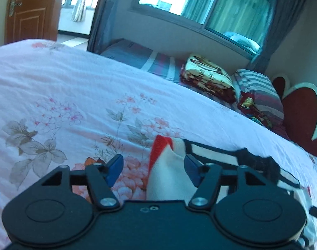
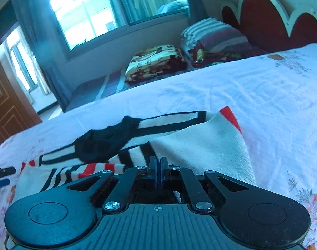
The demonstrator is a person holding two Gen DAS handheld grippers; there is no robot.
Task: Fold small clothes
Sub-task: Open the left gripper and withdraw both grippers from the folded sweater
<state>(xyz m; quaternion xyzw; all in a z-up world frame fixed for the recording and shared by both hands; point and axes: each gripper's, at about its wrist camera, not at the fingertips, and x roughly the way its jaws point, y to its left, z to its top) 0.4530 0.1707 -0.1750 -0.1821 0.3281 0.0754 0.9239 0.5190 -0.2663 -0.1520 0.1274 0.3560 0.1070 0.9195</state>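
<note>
A small white garment with black stripes, a black patch and red trim lies on the pink floral bedspread. In the left wrist view its white cloth with a red edge rises between the blue pads of my left gripper, which stands open around it without pinching. My right gripper is shut, its jaws together over the garment's near edge; whether cloth is pinched between them is hidden. The left gripper's tips also show at the left edge of the right wrist view.
A folded patterned blanket and a striped pillow lie at the far side of the bed by the red scalloped headboard. A window with grey curtains is behind, a wooden door at the far left.
</note>
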